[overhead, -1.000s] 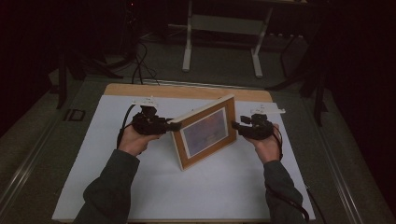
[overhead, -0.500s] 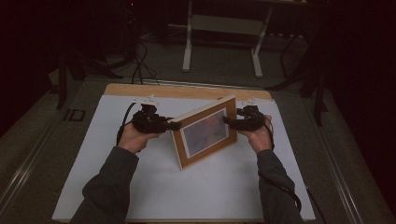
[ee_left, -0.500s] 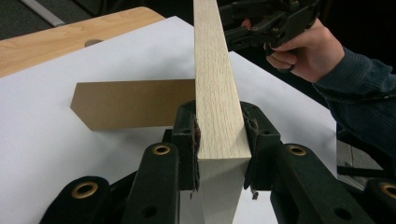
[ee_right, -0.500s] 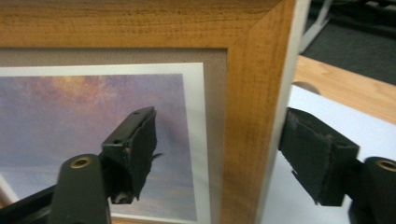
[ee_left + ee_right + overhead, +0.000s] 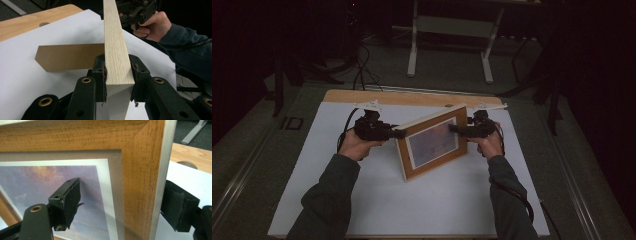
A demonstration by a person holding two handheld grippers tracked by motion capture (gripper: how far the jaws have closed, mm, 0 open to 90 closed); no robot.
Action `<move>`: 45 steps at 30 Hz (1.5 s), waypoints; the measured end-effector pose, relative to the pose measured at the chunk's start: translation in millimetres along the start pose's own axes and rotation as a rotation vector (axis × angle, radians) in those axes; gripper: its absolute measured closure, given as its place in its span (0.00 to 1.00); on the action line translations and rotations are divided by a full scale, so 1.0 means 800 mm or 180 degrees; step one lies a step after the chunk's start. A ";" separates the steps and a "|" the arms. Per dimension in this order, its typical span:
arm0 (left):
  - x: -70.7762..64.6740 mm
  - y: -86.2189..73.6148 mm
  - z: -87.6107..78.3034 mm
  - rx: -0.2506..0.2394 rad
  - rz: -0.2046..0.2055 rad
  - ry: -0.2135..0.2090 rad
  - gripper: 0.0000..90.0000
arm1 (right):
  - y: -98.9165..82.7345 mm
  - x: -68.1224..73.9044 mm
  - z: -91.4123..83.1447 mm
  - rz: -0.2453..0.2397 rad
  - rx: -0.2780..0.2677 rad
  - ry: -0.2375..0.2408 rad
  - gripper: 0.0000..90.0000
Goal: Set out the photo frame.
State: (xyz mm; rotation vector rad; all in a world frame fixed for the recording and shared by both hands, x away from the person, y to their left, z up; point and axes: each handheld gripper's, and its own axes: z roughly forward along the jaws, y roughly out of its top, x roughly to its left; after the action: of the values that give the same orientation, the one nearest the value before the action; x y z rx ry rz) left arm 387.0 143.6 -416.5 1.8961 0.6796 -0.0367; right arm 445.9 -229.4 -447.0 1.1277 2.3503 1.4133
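Upright on the white sheet [image 5: 362, 200] stands a wooden picture frame [image 5: 432, 142], tilted a little and turned at an angle to the table's edges, with a gripper at each of its side ends. The left gripper [image 5: 398, 133] is clamped on the frame's left side: in the left gripper view its two black jaws press flat against the front and back faces of the pale wood edge [image 5: 115, 42], which runs straight up between them. The right gripper [image 5: 453, 128] sits at the frame's right side with its jaws straddling the corner. They have just been opening, and in the right gripper view one pad [image 5: 70, 200] hovers in front of the glass over the purple and orange print [image 5: 45, 185], while the other pad [image 5: 178, 207] stands clear behind the frame's back edge; neither presses on the wood, so this grip is released with the frame's side between the jaws.

Behind the frame, the brown cardboard stand [image 5: 68, 57] folds out from its back and lies low over the white sheet, pointing away from the left gripper's jaws. The sheet covers most of a wooden table [image 5: 362, 96], whose bare strip shows along the far edge. Beyond the table, on the dark floor, stands a white metal leg frame [image 5: 452, 45], and black cables [image 5: 362, 75] lie near the far left corner. Nothing lies on the sheet around the frame to hinder either gripper.
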 end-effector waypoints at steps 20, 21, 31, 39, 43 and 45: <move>0.015 -0.003 0.001 -0.0138 0.0050 0.0087 0.78 | -0.023 0.002 -0.027 -0.0076 0.0017 -0.0164 0.57; 0.015 -0.003 0.001 -0.0145 0.0061 0.0091 0.78 | -0.024 0.003 -0.029 -0.0084 0.0032 -0.0176 0.58; 0.020 -0.003 0.003 -0.0183 0.0059 0.0141 0.75 | -0.032 0.008 -0.037 -0.0033 0.0026 -0.0207 0.66; 0.023 -0.002 0.010 -0.0173 0.0020 0.0159 0.74 | -0.039 0.019 -0.040 -0.0019 -0.0012 -0.0320 0.68; 0.023 -0.002 0.012 -0.0170 0.0017 0.0174 0.73 | -0.041 0.023 -0.041 -0.0001 -0.0038 -0.0395 0.68; 0.022 -0.002 0.012 -0.0159 0.0021 0.0204 0.72 | -0.043 0.026 -0.042 0.0013 -0.0053 -0.0422 0.68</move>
State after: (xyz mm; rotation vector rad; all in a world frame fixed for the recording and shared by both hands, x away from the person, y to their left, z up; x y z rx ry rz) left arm 403.7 143.7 -427.6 1.8581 0.7114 0.0448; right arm 397.2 -247.4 -452.5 1.1837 2.2423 1.3138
